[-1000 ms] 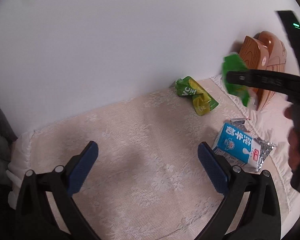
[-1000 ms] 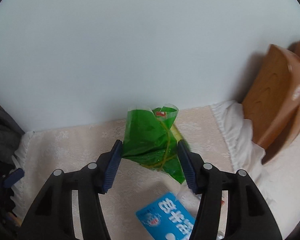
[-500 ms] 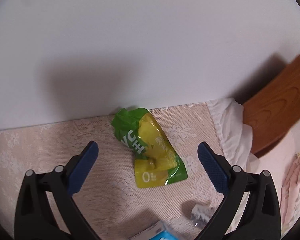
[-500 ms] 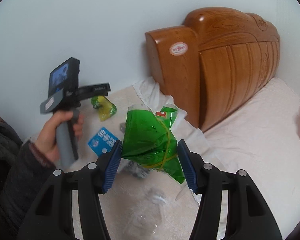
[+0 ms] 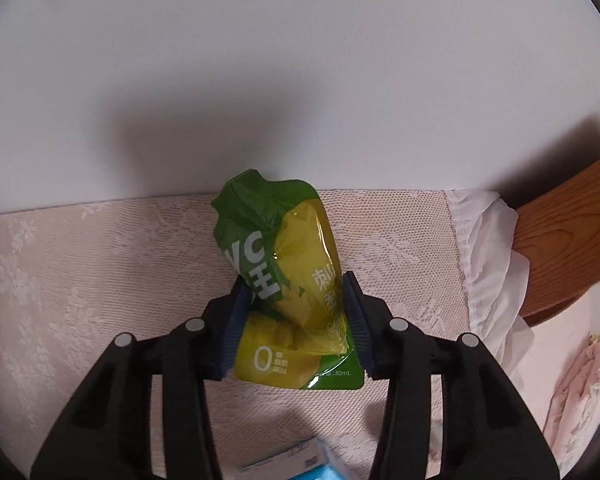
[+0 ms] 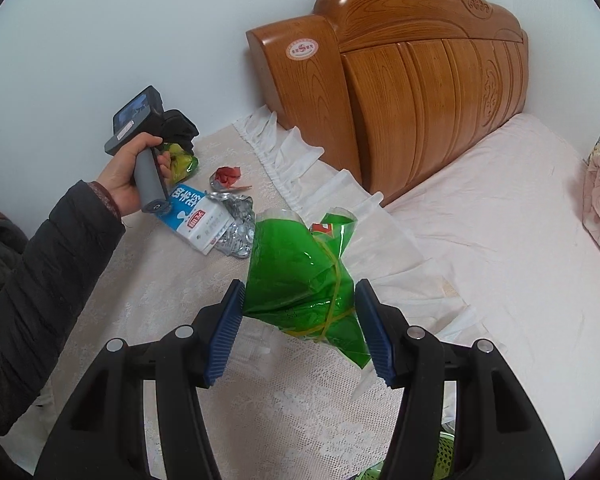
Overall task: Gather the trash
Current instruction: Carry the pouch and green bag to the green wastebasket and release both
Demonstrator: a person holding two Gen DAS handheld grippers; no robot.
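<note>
My left gripper [image 5: 295, 320] is shut on a yellow-green drink pouch [image 5: 295, 264] on the lace-covered table [image 5: 99, 280] by the wall. My right gripper [image 6: 300, 320] is shut on a crumpled green plastic wrapper [image 6: 295, 276], held above the table's right edge. In the right wrist view the left gripper [image 6: 175, 136] sits over the same pouch [image 6: 181, 164] at the far end. A blue-white milk carton [image 6: 197, 220], crushed silver foil [image 6: 235, 224] and a red scrap [image 6: 227, 174] lie on the table.
A wooden headboard [image 6: 420, 92] and a pink bed [image 6: 500, 240] stand to the right of the table. A white frilled cloth edge [image 6: 300, 160] hangs between them. A green basket rim [image 6: 448, 452] shows at the bottom of the right wrist view.
My left gripper moved forward to the pouch and closed on it. My right gripper, still holding the green wrapper, swung away to the right, toward the bed.
</note>
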